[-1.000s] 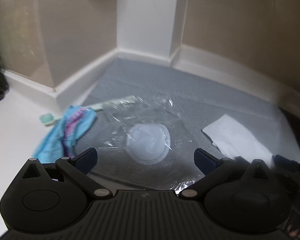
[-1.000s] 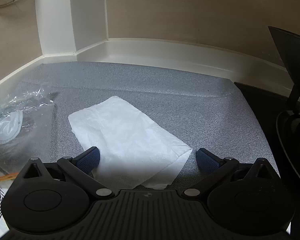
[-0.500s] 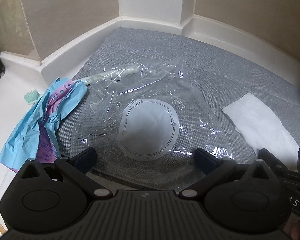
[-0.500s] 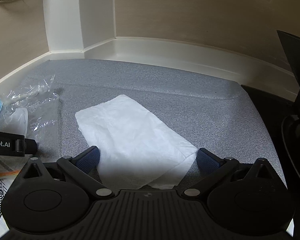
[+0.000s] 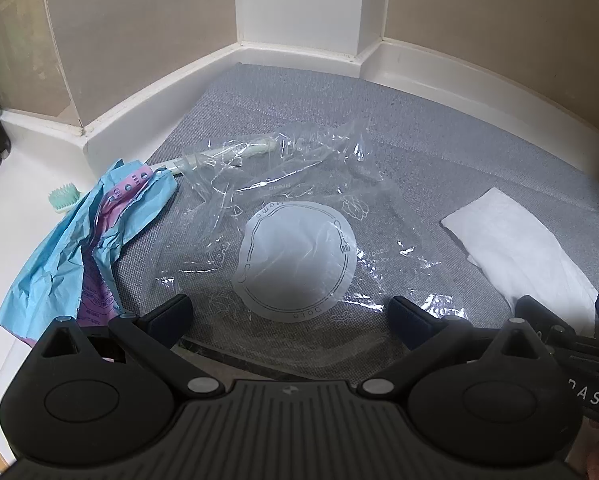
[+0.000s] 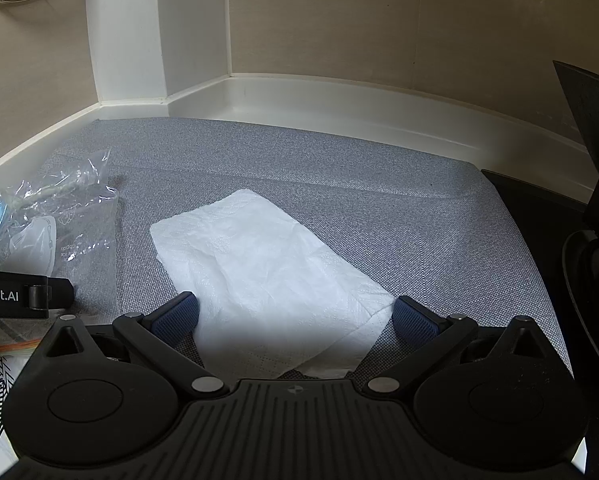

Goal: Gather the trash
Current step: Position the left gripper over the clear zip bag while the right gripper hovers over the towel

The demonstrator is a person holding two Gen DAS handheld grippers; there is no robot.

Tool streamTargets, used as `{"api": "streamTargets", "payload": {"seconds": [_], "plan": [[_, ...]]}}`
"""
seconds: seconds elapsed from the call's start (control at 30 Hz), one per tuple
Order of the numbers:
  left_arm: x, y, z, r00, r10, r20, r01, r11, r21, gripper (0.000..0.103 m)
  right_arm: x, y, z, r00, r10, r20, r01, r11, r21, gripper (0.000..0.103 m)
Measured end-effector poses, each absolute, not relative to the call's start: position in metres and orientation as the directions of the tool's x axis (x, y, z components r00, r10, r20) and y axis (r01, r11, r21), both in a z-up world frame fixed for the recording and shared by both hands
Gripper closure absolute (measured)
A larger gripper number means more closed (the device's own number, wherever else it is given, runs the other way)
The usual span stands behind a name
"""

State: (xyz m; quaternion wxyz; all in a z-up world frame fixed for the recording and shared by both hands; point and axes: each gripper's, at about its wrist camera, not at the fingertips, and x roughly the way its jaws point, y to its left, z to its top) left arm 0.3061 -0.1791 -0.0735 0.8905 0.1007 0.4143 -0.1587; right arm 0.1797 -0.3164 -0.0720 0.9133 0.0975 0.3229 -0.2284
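Four pieces of trash lay uncollected on grey mat (image 6: 299, 168): clear plastic bag (image 5: 299, 216), white paper towel (image 6: 267, 272), blue wrapper (image 5: 79, 248), toothbrush (image 5: 63, 200). Hovered spread wide, holding nothing: left gripper (image 5: 289, 314) over bag, right gripper (image 6: 295, 314) over towel. Nothing gathered yet.

Grey woven fabric mat (image 5: 439, 152). On it: clear crinkled plastic bag (image 5: 295, 208) with white round printed label (image 5: 295, 256); plain white paper towel (image 6: 267, 272) right of bag. Left of bag: crumpled blue-and-pink paper wrapper (image 5: 79, 248), mint-green toothbrush head (image 5: 63, 198).
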Motion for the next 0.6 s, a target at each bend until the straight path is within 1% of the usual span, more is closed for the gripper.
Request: {"api": "streamTargets", "payload": {"seconds": [0.6], "plan": [[0.3066,-0.1797,-0.0756,0.615,-0.201,-0.763,0.365,0.93,0.049,0.0,0.1805,-0.3157,-0.0715,0.687,-0.355,-0.634,0.481,0.876,0.03,0.0]]}}
